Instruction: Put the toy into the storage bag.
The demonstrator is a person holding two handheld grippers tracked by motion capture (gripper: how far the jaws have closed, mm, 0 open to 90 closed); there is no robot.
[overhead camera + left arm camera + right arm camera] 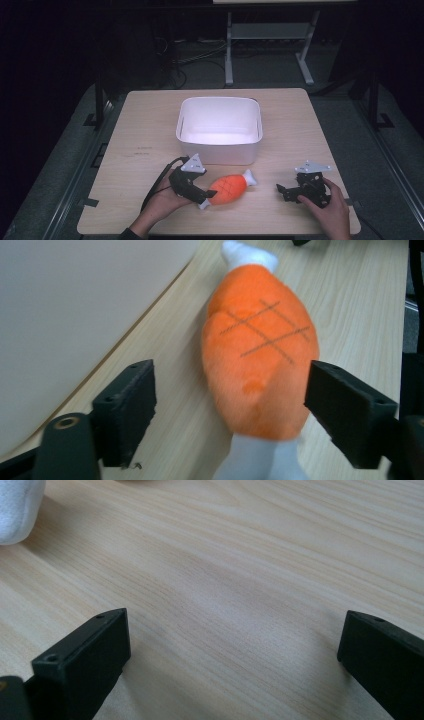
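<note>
left tool [205, 196] wide around plush drumstick [229, 188]

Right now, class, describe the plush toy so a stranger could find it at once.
On the wooden table, look just in front of the white tub. The plush toy lies there between the open left tongs: bright orange, crosshatch stitching, white ends like a drumstick.

Left gripper [204, 196]: black two-fingered tool with grey three-cornered top plate, held in left hand [162, 202] at near desk [150, 130] edge, fingers [125, 410] spread wide. Right gripper [281, 191]: same build, in right hand [330, 207], fingers [85, 660] wide apart, low over desk.
</note>
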